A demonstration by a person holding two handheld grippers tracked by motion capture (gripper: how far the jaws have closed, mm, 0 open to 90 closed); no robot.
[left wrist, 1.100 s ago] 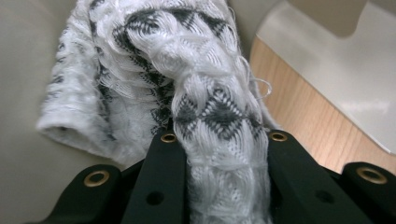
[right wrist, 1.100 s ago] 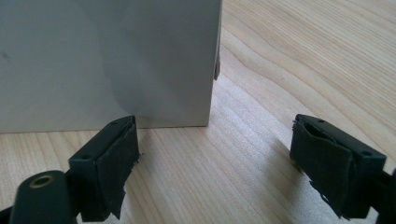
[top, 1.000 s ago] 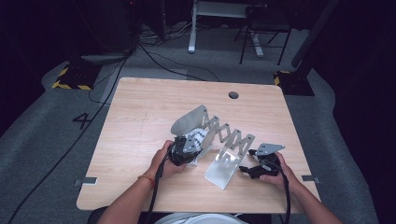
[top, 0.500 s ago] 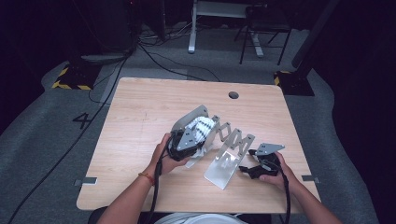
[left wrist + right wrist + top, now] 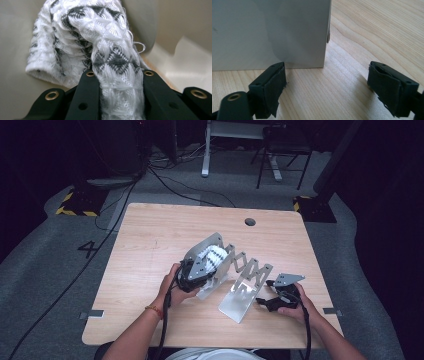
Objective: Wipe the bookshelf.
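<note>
On the table (image 5: 150, 240) stands one metal expanding rack (image 5: 240, 285), its long axis running from my left hand across to my right. My left gripper (image 5: 192, 272) is at the rack's left plate, jaws clamped on one patterned knit sock (image 5: 112, 50) lying straight ahead against it. My right gripper (image 5: 272, 300) waits with jaws apart beside the right plate.

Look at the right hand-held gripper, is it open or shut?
Open. The right hand-held gripper has its two jaws standing wide apart over bare wooden table, nothing between them; the metal plate stands just ahead.
</note>
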